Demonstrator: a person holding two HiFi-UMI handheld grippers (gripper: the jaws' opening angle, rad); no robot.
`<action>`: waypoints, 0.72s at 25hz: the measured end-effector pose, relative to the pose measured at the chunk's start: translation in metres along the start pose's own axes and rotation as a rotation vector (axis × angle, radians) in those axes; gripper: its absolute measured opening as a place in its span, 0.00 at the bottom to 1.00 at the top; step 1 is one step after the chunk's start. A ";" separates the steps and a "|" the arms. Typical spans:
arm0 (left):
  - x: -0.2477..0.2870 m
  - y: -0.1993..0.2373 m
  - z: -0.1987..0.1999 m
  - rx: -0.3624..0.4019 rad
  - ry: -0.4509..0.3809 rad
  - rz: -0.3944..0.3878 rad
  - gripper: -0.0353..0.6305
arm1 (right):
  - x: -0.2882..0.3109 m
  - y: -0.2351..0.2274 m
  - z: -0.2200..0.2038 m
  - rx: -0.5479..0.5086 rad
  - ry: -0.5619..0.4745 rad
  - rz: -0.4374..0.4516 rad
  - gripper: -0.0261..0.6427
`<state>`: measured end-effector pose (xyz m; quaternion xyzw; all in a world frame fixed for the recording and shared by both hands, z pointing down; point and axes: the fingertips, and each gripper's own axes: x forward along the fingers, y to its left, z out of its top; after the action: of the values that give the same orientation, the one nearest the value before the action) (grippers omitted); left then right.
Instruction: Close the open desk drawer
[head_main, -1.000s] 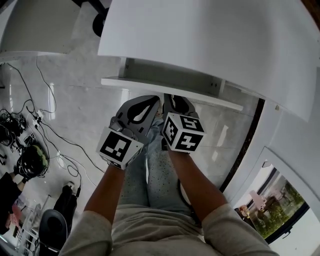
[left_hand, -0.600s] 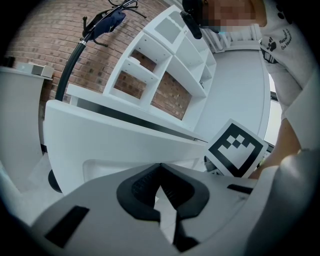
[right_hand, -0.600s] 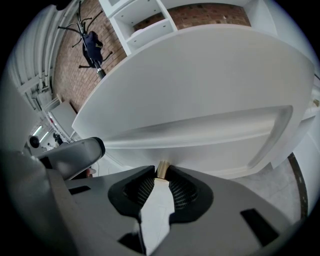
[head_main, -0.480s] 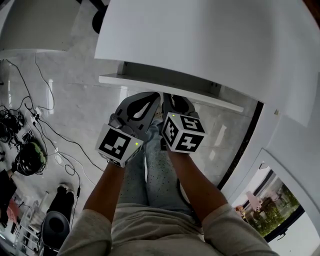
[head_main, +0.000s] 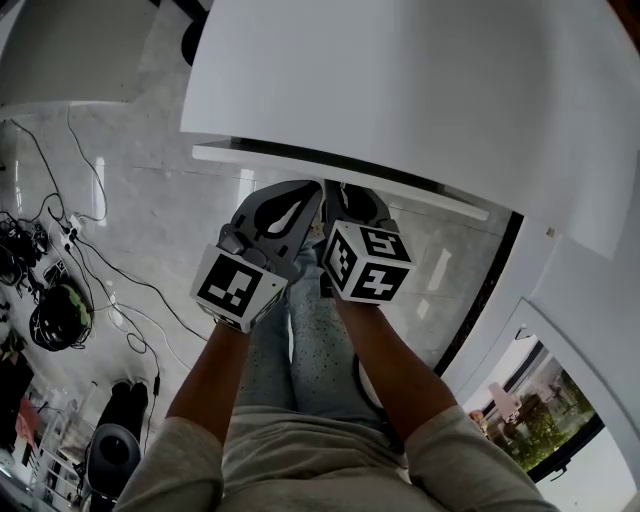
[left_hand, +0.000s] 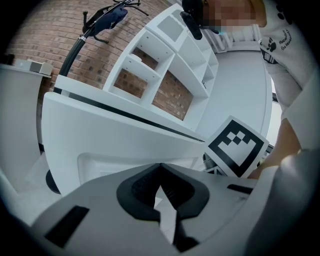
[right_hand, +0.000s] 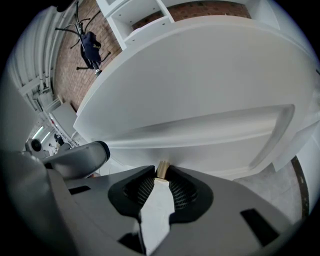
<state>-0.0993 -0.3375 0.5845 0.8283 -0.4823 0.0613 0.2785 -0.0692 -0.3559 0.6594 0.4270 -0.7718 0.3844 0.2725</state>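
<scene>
Drawer (head_main: 340, 178) sits at upper centre of the head view, right under the white desk top (head_main: 430, 80). Only a thin white strip of its front shows past the desk edge, with a dark line between them.

Left gripper (head_main: 316, 190) and right gripper (head_main: 336, 192) are side by side at frame centre, with their tips up against the drawer front strip; actual contact is not clear.

Left gripper view: tips pressed together, nothing between them, drawer front filling the frame just ahead.

Right gripper view: jaws a narrow gap apart, with a small tan bit (right_hand: 162, 169) in the gap at the tips; can't tell what it is.

Grey tiled floor (head_main: 170, 200) is at left, with black cables (head_main: 100, 270) lower left.
</scene>
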 end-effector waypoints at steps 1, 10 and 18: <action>0.001 0.001 0.001 -0.002 -0.001 0.000 0.08 | 0.001 0.000 0.002 0.000 -0.001 0.000 0.20; 0.012 0.012 0.007 -0.013 -0.006 0.005 0.08 | 0.012 -0.004 0.020 -0.008 -0.011 0.000 0.20; 0.021 0.014 0.010 -0.021 -0.008 -0.001 0.08 | 0.017 -0.009 0.028 -0.013 -0.012 -0.005 0.20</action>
<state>-0.1014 -0.3643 0.5894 0.8257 -0.4837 0.0526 0.2854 -0.0722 -0.3894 0.6594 0.4292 -0.7750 0.3761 0.2716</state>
